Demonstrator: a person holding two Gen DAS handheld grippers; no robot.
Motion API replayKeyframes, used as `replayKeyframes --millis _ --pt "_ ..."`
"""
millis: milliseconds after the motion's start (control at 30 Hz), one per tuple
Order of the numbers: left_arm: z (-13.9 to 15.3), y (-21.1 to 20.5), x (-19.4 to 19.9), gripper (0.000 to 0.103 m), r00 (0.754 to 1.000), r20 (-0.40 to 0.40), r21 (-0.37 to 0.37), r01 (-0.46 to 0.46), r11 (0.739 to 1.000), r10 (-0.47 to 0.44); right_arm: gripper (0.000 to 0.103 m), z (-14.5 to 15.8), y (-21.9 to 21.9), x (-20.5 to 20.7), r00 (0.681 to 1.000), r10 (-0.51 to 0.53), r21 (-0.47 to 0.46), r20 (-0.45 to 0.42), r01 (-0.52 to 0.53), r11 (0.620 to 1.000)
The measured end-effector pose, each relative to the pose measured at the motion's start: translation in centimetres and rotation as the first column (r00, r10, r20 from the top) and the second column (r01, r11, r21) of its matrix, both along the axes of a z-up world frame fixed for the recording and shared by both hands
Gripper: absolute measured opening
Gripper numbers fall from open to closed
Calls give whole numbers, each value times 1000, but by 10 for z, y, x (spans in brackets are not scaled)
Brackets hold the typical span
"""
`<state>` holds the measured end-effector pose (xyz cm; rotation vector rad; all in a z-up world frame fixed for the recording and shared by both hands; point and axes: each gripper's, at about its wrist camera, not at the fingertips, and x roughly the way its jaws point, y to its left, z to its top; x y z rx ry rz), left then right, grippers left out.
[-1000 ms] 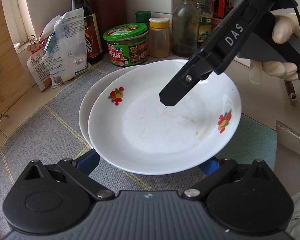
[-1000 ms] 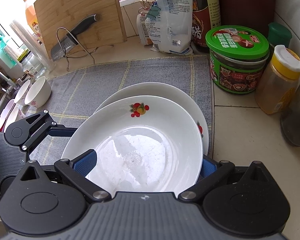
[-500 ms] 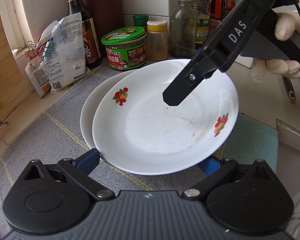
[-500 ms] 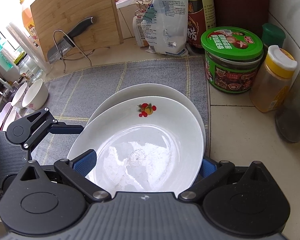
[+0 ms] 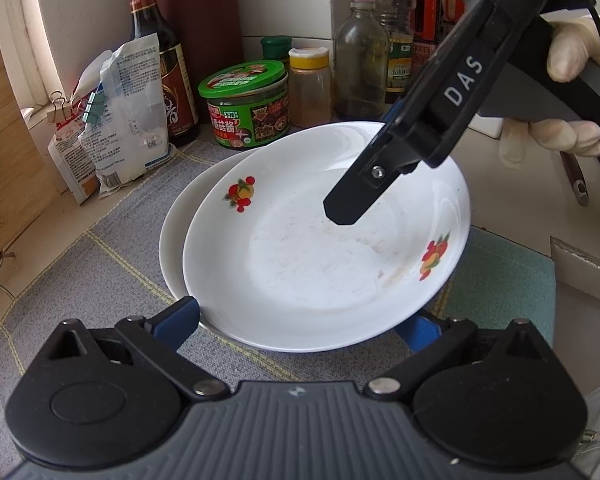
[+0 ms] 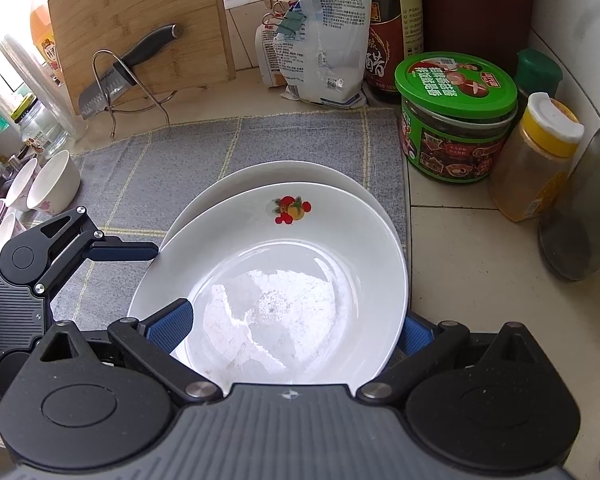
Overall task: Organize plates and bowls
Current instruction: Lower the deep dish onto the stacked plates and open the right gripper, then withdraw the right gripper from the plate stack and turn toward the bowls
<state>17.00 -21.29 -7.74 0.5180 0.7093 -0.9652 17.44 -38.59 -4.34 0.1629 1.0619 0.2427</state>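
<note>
The top plate (image 5: 320,264), white with red fruit prints, fills the centre of both views. It lies over a second white plate (image 5: 174,232), shifted right so that the lower one shows only as a crescent at centre left. Both are above a grey mat (image 5: 80,280) on the table (image 6: 468,264).

The left tool (image 5: 298,326) sits at the bottom of its view with its jaws wide apart. The blue fingers (image 5: 180,318) run under the near rim of the top plate, which hides their tips. In the right wrist view one of its fingers (image 6: 120,250) reaches the plate's left edge at centre left.

The right tool (image 6: 292,326) is also spread wide. Its left finger (image 6: 172,320) lies over the inside of the top plate, and the right one goes behind the rim. From the left wrist view that upper finger (image 5: 356,188) slants down from the upper right and hangs over the plate's well. A gloved hand (image 5: 560,92) grips the handle at the right edge. Whether either tool's pads press on the plate, I cannot tell.

A green-lidded jar (image 5: 246,106), a yellow-capped jar (image 5: 310,88) and a dark bottle (image 5: 156,64) stand behind the plates, with clipped bags (image 5: 128,108) to their left. A cutting board (image 6: 140,32) with a knife (image 6: 128,68) stands upper left in the right wrist view, and small bowls (image 6: 54,184) sit at the left edge.
</note>
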Motion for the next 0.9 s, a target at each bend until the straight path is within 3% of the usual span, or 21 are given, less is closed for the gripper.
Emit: replayKeyframes --millis 667,900 --pt "1 5 2 102 1000 -8 -10 -1 1000 0 103 -3 13 -2 1000 -6 -116 -30 2 993" --pt "5 10 3 102 1000 -23 -40 -14 999 13 103 7 23 -5 999 28 -143 38 -23 989"
